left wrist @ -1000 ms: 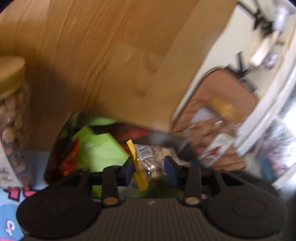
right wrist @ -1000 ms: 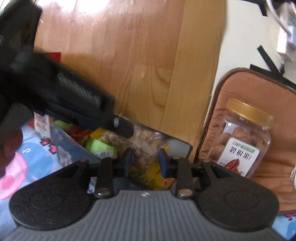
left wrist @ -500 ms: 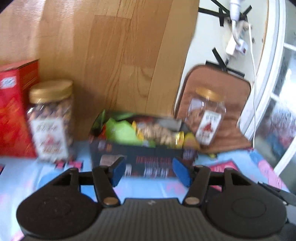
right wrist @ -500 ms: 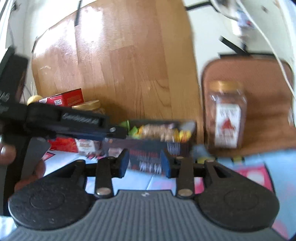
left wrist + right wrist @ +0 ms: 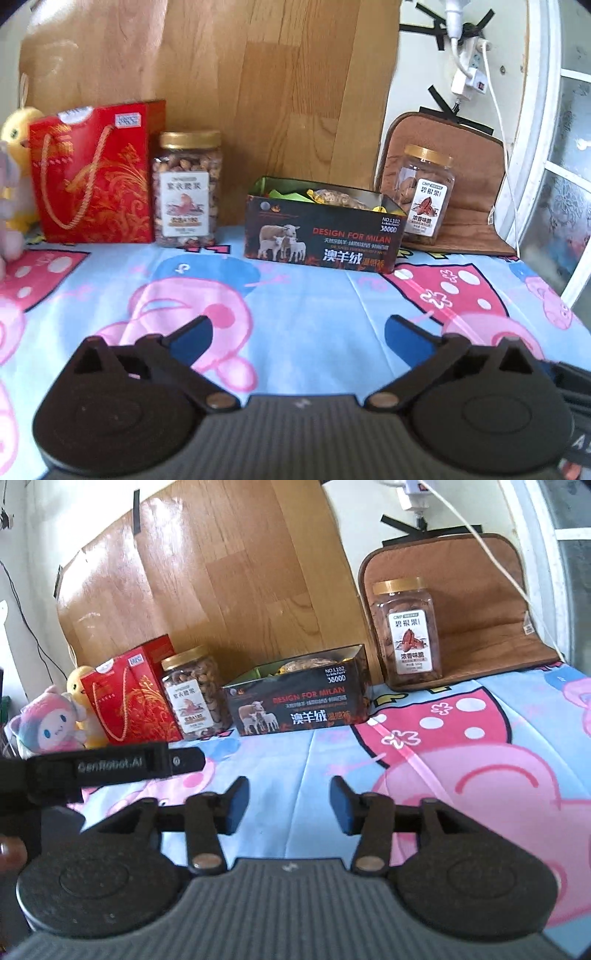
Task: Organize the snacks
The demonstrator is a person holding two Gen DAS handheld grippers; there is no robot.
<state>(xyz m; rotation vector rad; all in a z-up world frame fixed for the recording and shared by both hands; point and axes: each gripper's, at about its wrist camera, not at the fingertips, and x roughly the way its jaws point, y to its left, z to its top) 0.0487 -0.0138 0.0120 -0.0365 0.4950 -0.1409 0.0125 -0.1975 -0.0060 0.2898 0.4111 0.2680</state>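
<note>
Both hand-held grippers withdrawn, snack box [image 5: 321, 236] filled

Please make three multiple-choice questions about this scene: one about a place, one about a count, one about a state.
1. Where is the red gift bag?
A. left of the cashew jar
B. inside the dark box
C. on the brown cushion

2. How many gold-lidded jars stand there?
A. one
B. two
C. four

3. The left gripper is:
A. shut on a packet
B. open, empty
C. shut on a jar

Answers: 1 A, the bag stands beside that jar; 2 B, cashew jar and pecan jar; 3 B, its fingers are spread with only cloth between.
</note>
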